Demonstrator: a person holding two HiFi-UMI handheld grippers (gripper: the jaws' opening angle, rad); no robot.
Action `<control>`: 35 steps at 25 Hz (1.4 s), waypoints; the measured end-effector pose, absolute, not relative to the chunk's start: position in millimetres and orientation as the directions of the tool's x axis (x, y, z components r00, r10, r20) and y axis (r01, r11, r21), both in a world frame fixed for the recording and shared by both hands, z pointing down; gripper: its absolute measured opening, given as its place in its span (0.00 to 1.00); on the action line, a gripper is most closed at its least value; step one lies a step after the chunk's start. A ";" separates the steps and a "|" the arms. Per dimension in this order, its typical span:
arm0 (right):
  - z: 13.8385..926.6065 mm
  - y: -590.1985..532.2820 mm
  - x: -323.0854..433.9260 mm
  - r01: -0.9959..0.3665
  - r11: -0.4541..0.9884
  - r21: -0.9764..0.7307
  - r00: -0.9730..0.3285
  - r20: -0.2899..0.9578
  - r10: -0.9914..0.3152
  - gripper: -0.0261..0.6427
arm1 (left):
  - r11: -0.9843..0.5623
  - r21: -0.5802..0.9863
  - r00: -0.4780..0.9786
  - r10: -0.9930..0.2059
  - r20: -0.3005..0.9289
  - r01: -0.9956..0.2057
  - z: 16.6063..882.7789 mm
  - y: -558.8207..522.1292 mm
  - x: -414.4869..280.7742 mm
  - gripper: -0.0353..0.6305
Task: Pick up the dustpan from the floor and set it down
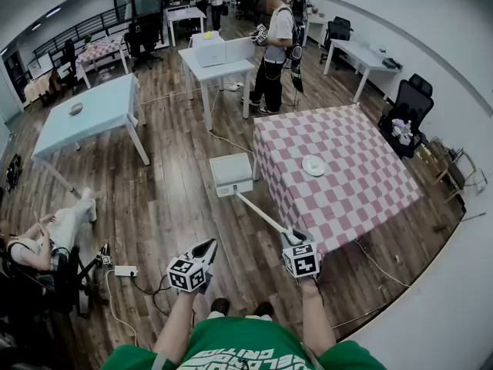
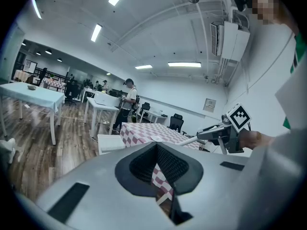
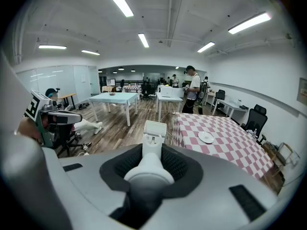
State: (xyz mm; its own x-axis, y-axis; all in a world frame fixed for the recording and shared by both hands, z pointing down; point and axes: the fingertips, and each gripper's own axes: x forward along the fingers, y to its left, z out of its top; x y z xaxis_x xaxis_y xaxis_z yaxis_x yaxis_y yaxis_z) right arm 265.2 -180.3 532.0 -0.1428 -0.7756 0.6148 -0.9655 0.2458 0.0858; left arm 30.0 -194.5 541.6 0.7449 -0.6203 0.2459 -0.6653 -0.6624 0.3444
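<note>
Dustpan [image 1: 231, 173], handle end hidden inside clenched right gripper [image 1: 293, 238]; left gripper [image 1: 209, 247] clenched, empty.

White dustpan [image 1: 231, 172], pink-and-white checked tablecloth [image 1: 347, 191], brown wooden floor [image 1: 177, 199].

Head view steeply down, gripper views forward, sharing checkered table [image 1: 362, 195]

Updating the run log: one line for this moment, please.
right gripper: shut on dustpan | left gripper: shut, empty | dustpan: beside checkered table
</note>
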 end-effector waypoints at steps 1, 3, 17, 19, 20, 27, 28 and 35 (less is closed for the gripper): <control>533.8 -179.4 264.3 -0.965 0.247 0.085 -0.144 0.618 -0.773 0.21 | -0.661 0.345 0.744 -0.621 0.247 -0.666 542.2 -193.8 29.4 0.06; 538.0 -177.3 263.5 -0.965 0.250 0.081 -0.146 0.626 -0.766 0.21 | -0.660 0.345 0.743 -0.622 0.248 -0.667 543.0 -191.8 29.0 0.06; 580.3 -178.6 264.2 -0.958 0.279 0.064 -0.155 0.703 -0.694 0.21 | -0.663 0.343 0.745 -0.615 0.258 -0.666 552.7 -194.3 34.3 0.06; 587.0 -177.2 263.1 -0.957 0.283 0.064 -0.154 0.716 -0.681 0.21 | -0.660 0.347 0.745 -0.614 0.262 -0.666 554.8 -192.9 33.6 0.06; 589.9 -176.4 262.6 -0.956 0.285 0.064 -0.153 0.722 -0.675 0.21 | -0.659 0.349 0.744 -0.614 0.264 -0.667 555.8 -192.3 32.9 0.06; 612.9 -178.8 261.4 -0.950 0.305 0.066 -0.147 0.769 -0.623 0.21 | -0.646 0.362 0.739 -0.612 0.282 -0.673 566.5 -193.2 29.5 0.06; 616.9 -180.1 261.5 -0.948 0.310 0.066 -0.146 0.776 -0.614 0.21 | -0.644 0.364 0.738 -0.611 0.285 -0.673 568.4 -193.8 29.6 0.06; 651.3 -187.1 257.1 -0.937 0.346 0.053 -0.149 0.834 -0.532 0.21 | -0.627 0.375 0.730 -0.604 0.319 -0.683 586.9 -199.2 27.0 0.06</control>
State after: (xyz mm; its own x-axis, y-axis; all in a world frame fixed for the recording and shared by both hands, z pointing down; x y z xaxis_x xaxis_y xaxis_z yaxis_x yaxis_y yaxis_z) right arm 257.1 -187.1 651.3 -0.1488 -0.5318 0.8337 -0.9368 0.3458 0.0534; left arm 27.0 -199.2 586.9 0.7300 -0.6044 0.3192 -0.6830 -0.6267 0.3753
